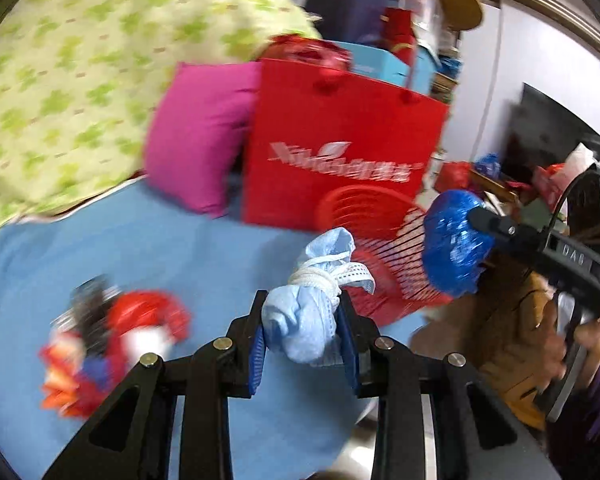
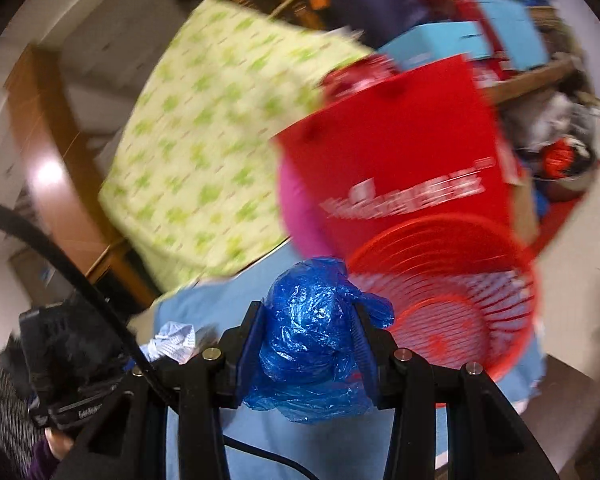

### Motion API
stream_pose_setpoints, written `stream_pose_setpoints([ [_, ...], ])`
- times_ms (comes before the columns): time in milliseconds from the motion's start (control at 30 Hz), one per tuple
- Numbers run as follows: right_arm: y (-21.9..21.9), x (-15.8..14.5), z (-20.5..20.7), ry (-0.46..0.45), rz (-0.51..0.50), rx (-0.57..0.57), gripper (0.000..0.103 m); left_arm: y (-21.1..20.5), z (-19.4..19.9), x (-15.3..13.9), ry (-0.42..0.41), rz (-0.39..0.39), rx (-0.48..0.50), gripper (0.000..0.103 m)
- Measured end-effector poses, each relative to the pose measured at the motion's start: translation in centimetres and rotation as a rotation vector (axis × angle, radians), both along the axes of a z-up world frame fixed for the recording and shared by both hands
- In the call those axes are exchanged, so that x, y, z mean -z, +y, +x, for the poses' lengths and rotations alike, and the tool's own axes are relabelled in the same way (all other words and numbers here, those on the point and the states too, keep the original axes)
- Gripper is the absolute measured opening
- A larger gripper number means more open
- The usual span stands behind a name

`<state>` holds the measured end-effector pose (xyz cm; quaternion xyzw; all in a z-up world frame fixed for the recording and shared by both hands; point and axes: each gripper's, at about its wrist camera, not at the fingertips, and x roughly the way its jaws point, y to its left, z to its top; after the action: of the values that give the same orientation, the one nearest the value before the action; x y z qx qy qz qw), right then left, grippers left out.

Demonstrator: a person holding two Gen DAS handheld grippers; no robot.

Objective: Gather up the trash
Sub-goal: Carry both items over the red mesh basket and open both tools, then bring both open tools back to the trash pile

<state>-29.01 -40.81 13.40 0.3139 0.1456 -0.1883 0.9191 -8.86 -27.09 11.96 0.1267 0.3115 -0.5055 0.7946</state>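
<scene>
A crumpled light-blue mask [image 1: 306, 320] sits low centre, clamped in the left gripper [image 1: 305, 334]. The right gripper [image 2: 312, 344] is clamped on a blue plastic wad [image 2: 312, 336] — the red slatted basket [image 2: 460, 300] just right of it, on blue cloth [image 1: 140, 248].

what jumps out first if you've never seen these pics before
The big red bag with white lettering stands at the centre, on the blue cloth, with a red slatted basket right in front of it. Each gripper carries trash: the left gripper is shut on a bundled light blue mask, the right gripper on a crumpled blue plastic bag. More bright wrappers lie on the cloth, lower left in the left wrist view.
</scene>
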Motion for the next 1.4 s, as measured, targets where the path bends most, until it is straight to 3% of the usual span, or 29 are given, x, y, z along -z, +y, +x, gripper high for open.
stream_pose_setpoints([
  [133,-4.3,0.3,-1.9,0.013,0.044,0.111,0.046,-7.4,-1.5,-0.1,0.034,0.006,0.075,0.034],
  [267,-7.3,1.6,-2.6,0.018,0.108,0.170,0.048,-12.8,-2.1,0.9,0.024,0.054,0.075,0.040],
  [367,-8.9,2.9,-2.6,0.026,0.148,0.192,0.052,-14.5,-1.2,1.8,0.024,0.078,0.032,0.056],
  [433,-9.4,3.9,-2.6,0.024,0.181,0.191,0.067,-14.1,-0.9,2.0,0.026,0.081,0.005,0.057],
  [500,-9.6,4.4,-2.0,0.012,0.207,0.183,0.069,-13.5,-0.5,2.3,0.040,0.075,-0.004,0.058],
  [633,-8.4,3.9,-1.7,-0.003,0.174,0.159,0.069,-10.0,0.2,1.6,0.012,0.062,-0.045,0.059],
  [833,-4.8,1.4,-1.7,-0.035,0.067,0.099,0.069,-0.8,1.2,1.8,-0.006,0.043,-0.175,0.062],
  [1100,2.3,-1.7,1.3,-0.091,-0.033,-0.127,0.069,16.9,3.2,6.0,0.002,0.161,-0.528,0.062],
  [1267,6.2,-0.4,6.0,-0.043,-0.007,-0.273,0.069,25.0,3.3,8.3,0.024,0.215,-0.711,0.062],
  [1400,9.0,2.1,10.2,0.029,0.059,-0.387,0.069,27.6,3.4,9.8,0.078,0.197,-0.759,0.062],
])
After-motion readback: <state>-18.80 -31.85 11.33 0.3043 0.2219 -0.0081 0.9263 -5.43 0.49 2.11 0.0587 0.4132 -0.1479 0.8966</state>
